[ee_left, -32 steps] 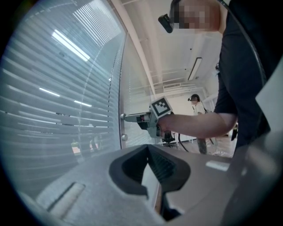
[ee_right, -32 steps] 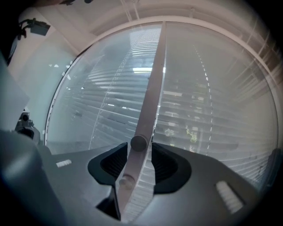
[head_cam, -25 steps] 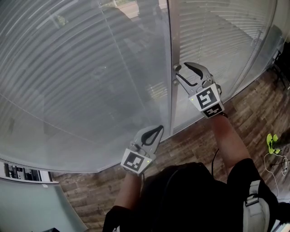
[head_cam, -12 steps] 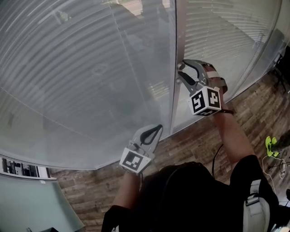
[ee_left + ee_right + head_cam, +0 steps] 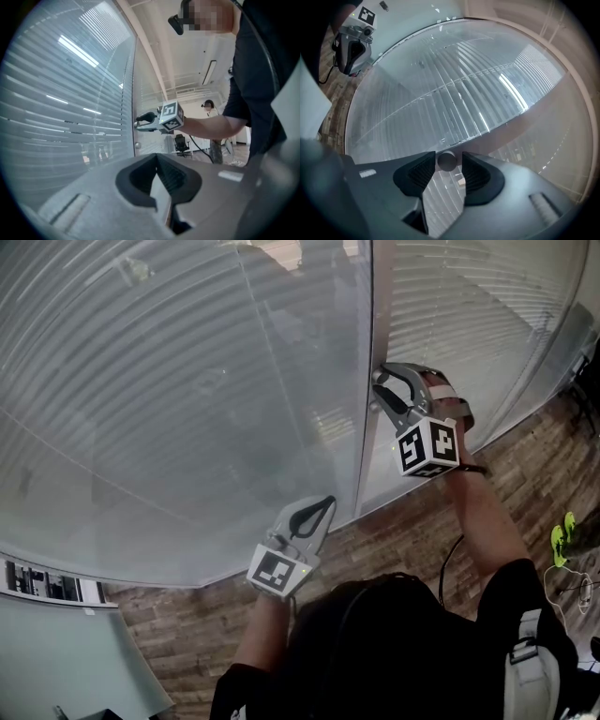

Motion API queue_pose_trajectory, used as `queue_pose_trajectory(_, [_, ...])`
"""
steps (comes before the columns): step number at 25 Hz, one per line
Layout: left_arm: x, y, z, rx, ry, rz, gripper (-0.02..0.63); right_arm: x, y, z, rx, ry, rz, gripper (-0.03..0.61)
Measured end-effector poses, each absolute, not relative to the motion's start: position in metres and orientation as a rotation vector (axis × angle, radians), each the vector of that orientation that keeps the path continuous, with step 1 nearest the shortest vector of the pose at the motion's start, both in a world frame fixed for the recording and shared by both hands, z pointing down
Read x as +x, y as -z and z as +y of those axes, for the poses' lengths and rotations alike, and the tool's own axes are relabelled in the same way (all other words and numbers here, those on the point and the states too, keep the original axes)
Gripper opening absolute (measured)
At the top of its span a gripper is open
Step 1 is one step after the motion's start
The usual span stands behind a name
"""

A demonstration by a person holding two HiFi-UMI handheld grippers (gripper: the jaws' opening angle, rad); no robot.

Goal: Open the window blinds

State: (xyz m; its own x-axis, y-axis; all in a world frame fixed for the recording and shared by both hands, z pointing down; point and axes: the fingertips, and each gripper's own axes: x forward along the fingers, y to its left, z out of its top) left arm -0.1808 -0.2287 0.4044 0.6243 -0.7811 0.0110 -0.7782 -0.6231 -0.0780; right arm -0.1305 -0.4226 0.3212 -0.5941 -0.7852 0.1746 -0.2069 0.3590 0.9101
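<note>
Closed white blinds (image 5: 169, 381) hang behind a glass wall, split by a pale upright post (image 5: 368, 456). My right gripper (image 5: 381, 381) reaches level to that post. In the right gripper view a small round grey knob (image 5: 446, 161) sits between the tips of the right gripper (image 5: 448, 165). Its jaws have just been closing, and a thin gap still shows beside the knob. My left gripper (image 5: 323, 504) hangs lower, near the glass, shut and empty; its pads meet in the left gripper view (image 5: 157, 159). That view also shows the right gripper (image 5: 137, 123) at the post.
Wood-plank floor (image 5: 422, 531) runs along the foot of the glass. A green object (image 5: 562, 535) and white cables lie at the right. A pale ledge (image 5: 56, 634) stands at lower left. An office chair (image 5: 180, 143) and a person (image 5: 208, 105) are far back.
The right gripper has rolled about its own axis, so its marker cube now faces the head camera, and it sits a little higher at the post. The left gripper has stayed put.
</note>
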Motion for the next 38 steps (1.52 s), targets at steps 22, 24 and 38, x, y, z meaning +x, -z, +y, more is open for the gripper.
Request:
queue_pose_trajectory(22, [-0.181, -0.4062, -0.2282, -2.773, 0.07, 1.332, 0.003, -0.1294, -0.321, -0.4251, 0.905, 1.139, -2.085, 0.129])
queue_pose_trajectory(24, [-0.1811, -0.4061, -0.2276, -2.772, 0.071, 1.331, 0.005, -0.129, -0.3198, -0.4251, 0.928, 1.083, -2.139, 0.129])
queue_pose_trajectory(38, [-0.1807, -0.4073, -0.2247, -2.779, 0.077, 1.325, 0.003, -0.1246, -0.3144, -0.4285, 1.05, 0.781, -2.41, 0.129])
